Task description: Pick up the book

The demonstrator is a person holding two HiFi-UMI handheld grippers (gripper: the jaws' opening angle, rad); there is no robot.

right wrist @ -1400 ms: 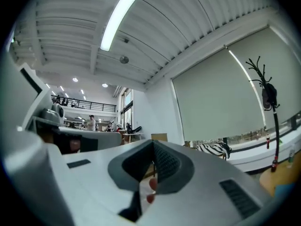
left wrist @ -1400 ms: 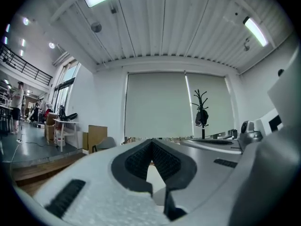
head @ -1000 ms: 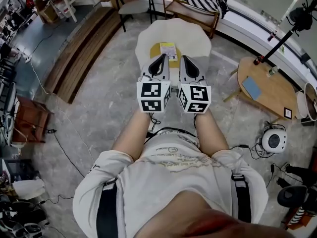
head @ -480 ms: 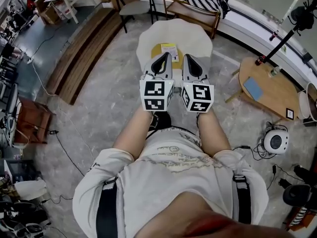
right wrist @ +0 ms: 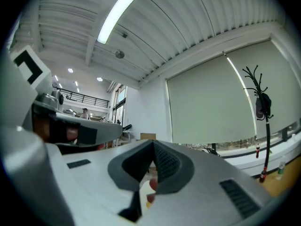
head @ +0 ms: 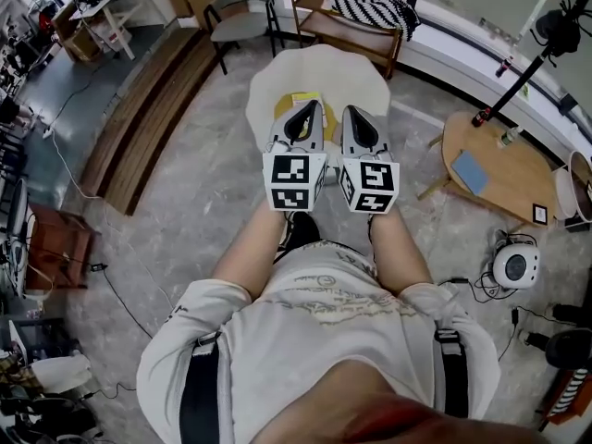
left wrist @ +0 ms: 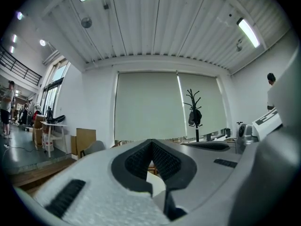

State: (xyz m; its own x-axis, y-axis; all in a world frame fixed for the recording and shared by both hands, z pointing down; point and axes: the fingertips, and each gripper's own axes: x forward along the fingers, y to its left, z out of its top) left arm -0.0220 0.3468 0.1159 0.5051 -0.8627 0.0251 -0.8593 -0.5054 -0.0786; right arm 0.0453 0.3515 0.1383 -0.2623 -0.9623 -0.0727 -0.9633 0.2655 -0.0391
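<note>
Both tongs have edged forward since a second ago, and we now hold them side by side above the round cream table (head: 370, 72). The left gripper (head: 312, 106) and the right gripper (head: 351, 110) each have their jaws pressed together on nothing. The book (head: 289, 102), yellow with a pale label, lies flat on the table, partly hidden under the left gripper's tip.

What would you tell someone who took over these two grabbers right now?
Left gripper: shut, empty, pointing level.
Right gripper: shut, empty, level, close beside the left.
Book: yellow, lying flat on the white round table, partly hidden behind the left gripper in the head view.
Done: nothing yet; the book is untouched.
Left: open the jaws, bring them down to the book, grip it, lift.
</note>
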